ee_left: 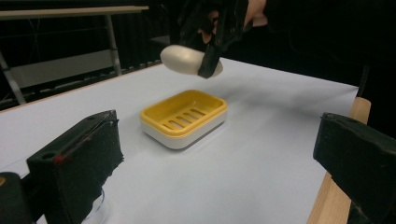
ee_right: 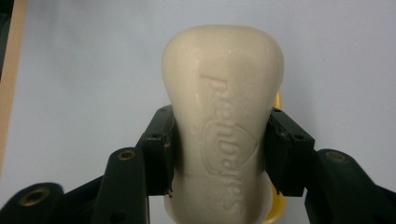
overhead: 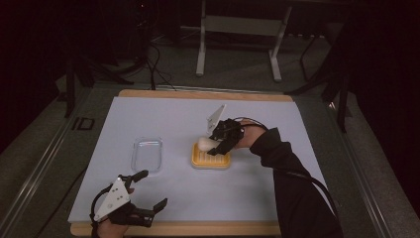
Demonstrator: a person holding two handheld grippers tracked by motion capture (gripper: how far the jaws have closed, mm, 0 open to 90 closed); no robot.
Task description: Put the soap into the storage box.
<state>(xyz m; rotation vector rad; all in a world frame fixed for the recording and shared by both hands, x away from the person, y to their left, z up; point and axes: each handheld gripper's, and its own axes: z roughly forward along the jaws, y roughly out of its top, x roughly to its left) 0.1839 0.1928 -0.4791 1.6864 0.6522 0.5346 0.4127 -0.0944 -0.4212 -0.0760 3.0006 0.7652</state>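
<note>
The bar of soap (ee_right: pixel 223 126) is a pale cream, matte block with rounded corners and a gently waisted outline, wider at its free end and narrower where it is gripped. Raised lettering and a curved emblem are moulded into its broad face, and a few small specks or droplets sit on the surface near the letters. In the right gripper view the right hand-held gripper (ee_right: pixel 219 156) has its two black jaws pressed against the long sides of the bar, so that the soap is clamped between them with its rounded end sticking out past the tips. From the left gripper view the soap (ee_left: pixel 189 60) hangs in the air above the soap dish (ee_left: pixel 184 117), clear of it and not touching. The dish is a rectangular tray with rounded corners, a yellow slotted insert set in a white base, and it stands on the pale sheet that covers the table (overhead: pixel 173 198). In the high view the soap (overhead: pixel 207 143) shows over the far left part of the dish (overhead: pixel 211 159). A clear plastic lid (overhead: pixel 147 154) lies flat on the table to the left of the dish, apart from it. The left hand-held gripper (overhead: pixel 151 189) rests near the table's front edge with its jaws spread wide and nothing between them.
</note>
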